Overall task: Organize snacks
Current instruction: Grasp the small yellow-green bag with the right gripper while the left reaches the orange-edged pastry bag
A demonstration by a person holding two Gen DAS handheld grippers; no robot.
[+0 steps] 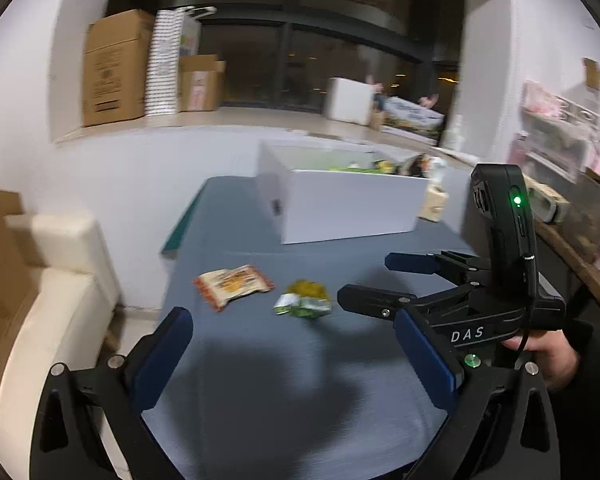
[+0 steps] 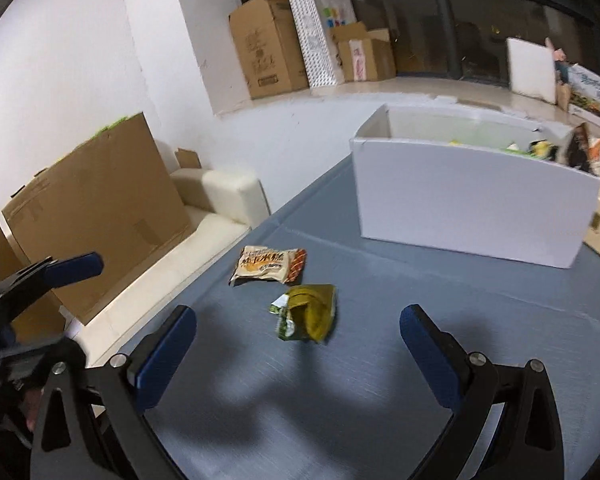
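Packets are lying near the box: orange packet farther left, green packet beside it. Left gripper and right gripper are hovering released, grasping nothing.

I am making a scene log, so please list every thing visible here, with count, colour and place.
orange-and-cream snack packet: 1, orange and cream, on the table, left of the green packet
green crumpled snack packet: 1, green-yellow, on the table, in front of the right gripper
white rectangular box: 1, white, far side of the table, some snacks inside
grey-blue table: 1, grey-blue
cream sofa: 1, cream, left of the table
brown cardboard boxes: several, brown, on the window ledge and the sofa
left gripper: 1, black with blue pads, open
right gripper: 1, black with blue pads, open
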